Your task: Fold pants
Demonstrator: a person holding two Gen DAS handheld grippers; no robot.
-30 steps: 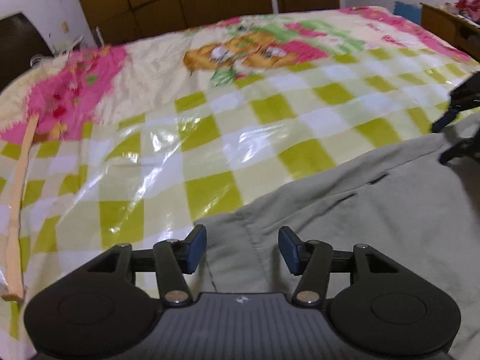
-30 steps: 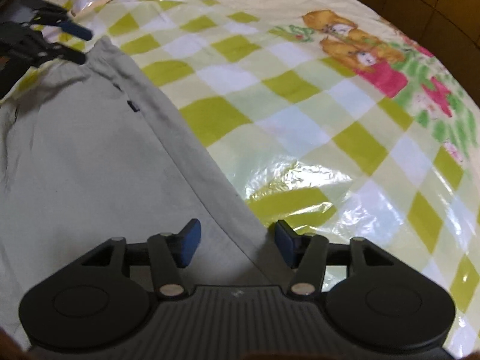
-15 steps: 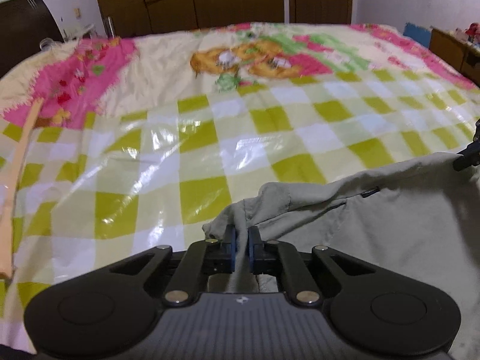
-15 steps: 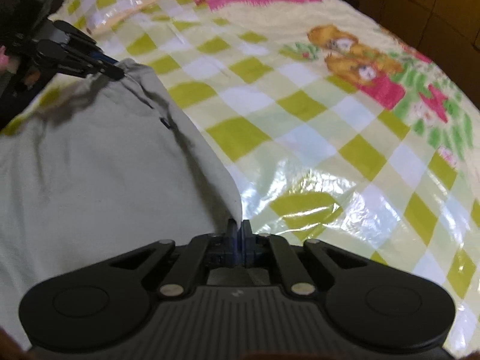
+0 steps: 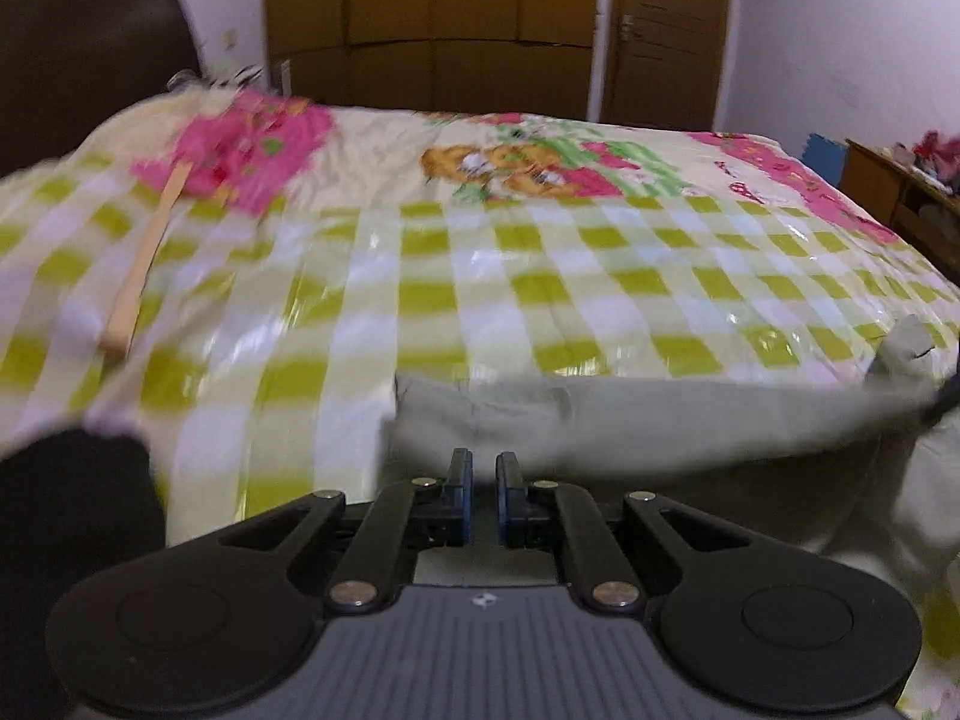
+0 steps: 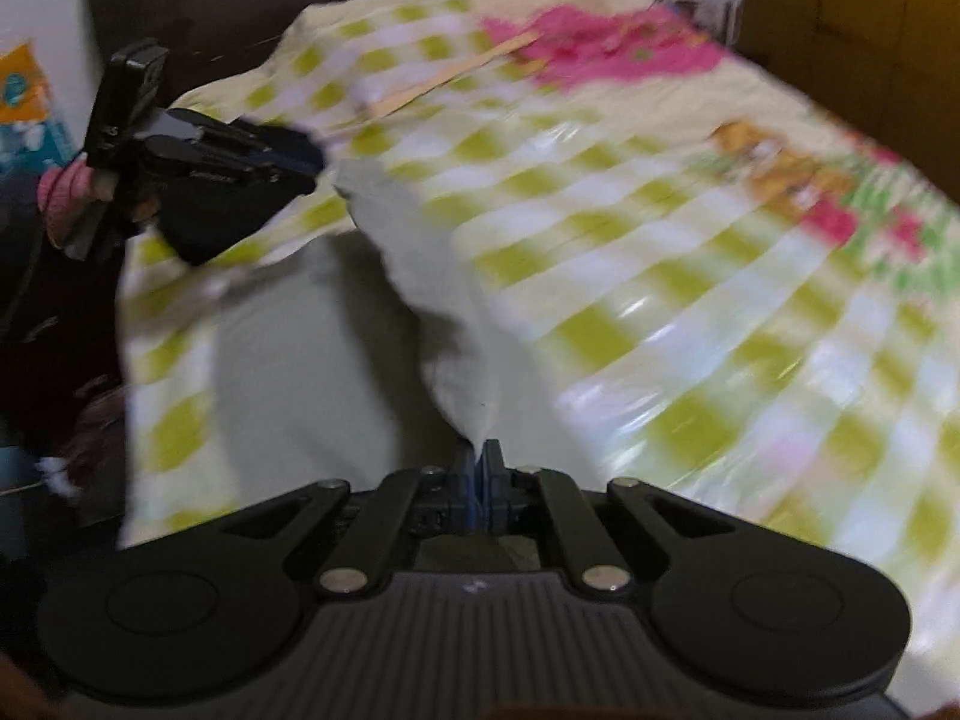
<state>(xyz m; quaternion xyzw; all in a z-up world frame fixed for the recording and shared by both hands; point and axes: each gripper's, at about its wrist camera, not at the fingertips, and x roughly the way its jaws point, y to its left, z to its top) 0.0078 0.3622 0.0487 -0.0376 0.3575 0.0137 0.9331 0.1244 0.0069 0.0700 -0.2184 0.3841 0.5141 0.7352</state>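
The pale grey-green cotton pants [image 5: 660, 420] lie along the near edge of the glossy bed cover checked in yellow-green and white [image 5: 480, 276], with one long edge raised off the cover and stretched between the two tools. The left hand-held black gripper with blue pads [image 5: 483, 498] has its fingers drawn nearly together with a narrow gap between the pads; the cloth edge sits right at its tips, so it appears to be pinching the fabric, though blur hides the exact contact. The right hand-held black gripper [image 6: 478, 480] is closed tight, and a peak of the pants [image 6: 462, 360] rises straight out from between its pads. In the right wrist view the left gripper [image 6: 300, 162] shows at the far end of the raised edge. A thin pale wooden stick [image 5: 147, 252] lies on the cover well apart from the garment, beside the pink floral patch. The fabric looks light, soft and limp: it sags and creases between the two holds and will drape wherever it is not supported. The plastic-looking cover seems slick, so the part resting on it may slide when pulled. Holds at the two ends of one edge, near the corners, look best for keeping the fold line straight, taking in enough cloth that it does not slip free.
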